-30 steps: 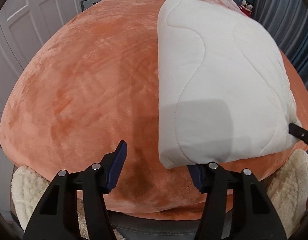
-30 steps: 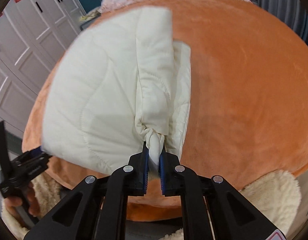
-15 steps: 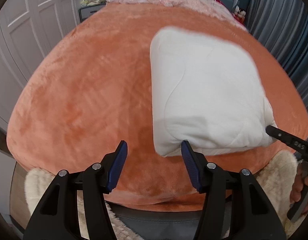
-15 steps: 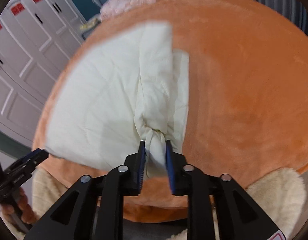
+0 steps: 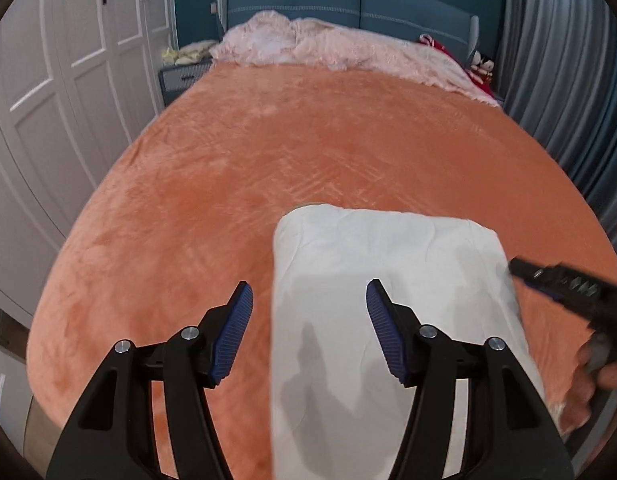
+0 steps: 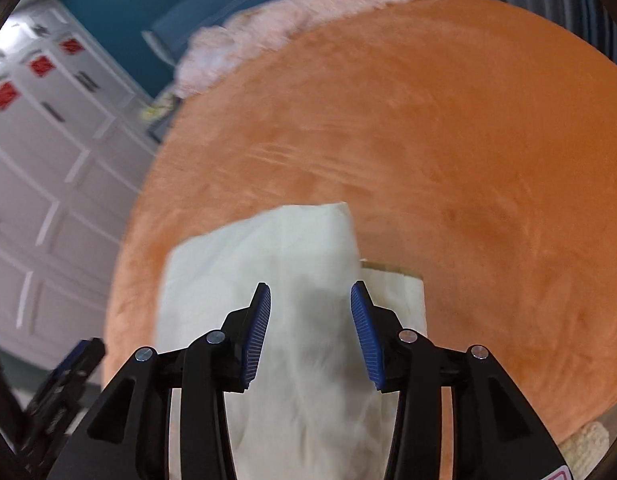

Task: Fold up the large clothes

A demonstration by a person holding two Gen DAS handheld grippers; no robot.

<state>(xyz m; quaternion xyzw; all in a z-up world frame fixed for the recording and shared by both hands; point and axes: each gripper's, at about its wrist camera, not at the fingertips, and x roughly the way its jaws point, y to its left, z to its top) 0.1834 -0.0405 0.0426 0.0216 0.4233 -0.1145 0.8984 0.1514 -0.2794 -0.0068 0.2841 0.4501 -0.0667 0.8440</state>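
A cream quilted garment (image 5: 388,280) lies folded into a thick rectangle on the orange bedspread (image 5: 228,180), near the bed's front edge. My left gripper (image 5: 308,300) hovers above its left edge, open, jaws widening slightly, pads touching nothing. In the right wrist view the garment (image 6: 300,248) shows blurred below my right gripper (image 6: 310,300). Its jaws are opening; the cloth lies under the gap and the pads do not press it. The right gripper (image 5: 548,280) and the hand (image 5: 600,368) holding it enter the left view from the right edge. The left gripper (image 6: 68,380) shows at lower left.
A pink fluffy blanket (image 5: 328,44) is heaped at the bed's head against a blue headboard (image 5: 348,0). White wardrobe doors (image 5: 68,100) line the left side, a nightstand (image 5: 180,76) stands beside them, and grey curtains (image 5: 568,80) hang on the right.
The right gripper has let go of the bunched corner it pinched and its jaws have spread. Both grippers have risen and drawn back, so more of the room shows and the garment looks smaller.
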